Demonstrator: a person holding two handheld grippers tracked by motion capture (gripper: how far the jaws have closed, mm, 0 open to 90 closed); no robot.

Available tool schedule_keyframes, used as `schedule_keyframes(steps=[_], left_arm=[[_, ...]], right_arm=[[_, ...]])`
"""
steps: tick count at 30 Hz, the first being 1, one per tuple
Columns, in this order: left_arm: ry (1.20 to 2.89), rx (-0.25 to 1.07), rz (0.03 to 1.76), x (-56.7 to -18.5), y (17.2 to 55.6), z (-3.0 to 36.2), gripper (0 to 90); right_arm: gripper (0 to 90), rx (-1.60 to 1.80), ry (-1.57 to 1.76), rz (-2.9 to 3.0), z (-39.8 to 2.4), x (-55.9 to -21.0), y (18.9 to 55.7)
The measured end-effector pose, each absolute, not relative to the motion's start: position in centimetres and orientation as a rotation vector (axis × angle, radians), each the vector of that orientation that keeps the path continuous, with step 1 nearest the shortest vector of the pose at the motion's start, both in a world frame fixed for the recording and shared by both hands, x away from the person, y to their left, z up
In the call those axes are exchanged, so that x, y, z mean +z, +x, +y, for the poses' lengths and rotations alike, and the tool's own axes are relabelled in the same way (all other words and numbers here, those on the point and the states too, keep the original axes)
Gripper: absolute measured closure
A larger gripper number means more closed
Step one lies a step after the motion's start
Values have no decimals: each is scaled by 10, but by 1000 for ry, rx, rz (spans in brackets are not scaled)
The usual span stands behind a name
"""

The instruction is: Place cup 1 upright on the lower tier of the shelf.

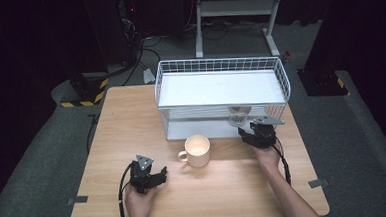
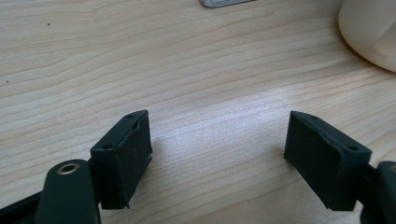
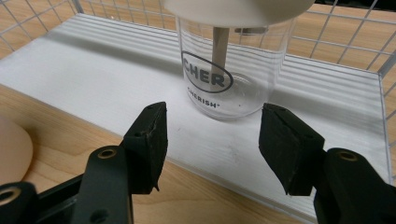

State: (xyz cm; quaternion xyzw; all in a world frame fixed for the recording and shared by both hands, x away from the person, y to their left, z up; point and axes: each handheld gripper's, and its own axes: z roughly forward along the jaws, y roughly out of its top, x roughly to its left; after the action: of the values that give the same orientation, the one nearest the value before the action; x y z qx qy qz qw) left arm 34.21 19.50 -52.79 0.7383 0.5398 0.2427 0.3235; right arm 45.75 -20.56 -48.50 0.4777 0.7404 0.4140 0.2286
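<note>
We have the clear glass standing upright on the lower shelf of the white wire rack, at the far right of the worktop, with the right tongs released just in front of it. The left tongs rest spread and empty at the near left beside the cream mug. The glass looks light, rigid, slippery and breakable, so we would grip it gently across its lower wall.
</note>
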Motion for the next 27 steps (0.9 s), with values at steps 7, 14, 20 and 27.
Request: schedule_keyframes(steps=[7, 14, 20, 27], left_arm=[[1937, 637, 1416, -528, 342, 195, 229], [1938, 637, 1416, -528, 342, 195, 229], [1938, 637, 1416, -528, 342, 195, 228], [1938, 637, 1416, -528, 342, 195, 228]], right_arm=[[422, 1162, 1313, 2034, -210, -483, 452], [413, 1184, 1296, 2032, -213, -478, 447], [403, 1201, 1275, 2039, -213, -474, 443], [396, 1228, 1262, 2042, -215, -470, 437]])
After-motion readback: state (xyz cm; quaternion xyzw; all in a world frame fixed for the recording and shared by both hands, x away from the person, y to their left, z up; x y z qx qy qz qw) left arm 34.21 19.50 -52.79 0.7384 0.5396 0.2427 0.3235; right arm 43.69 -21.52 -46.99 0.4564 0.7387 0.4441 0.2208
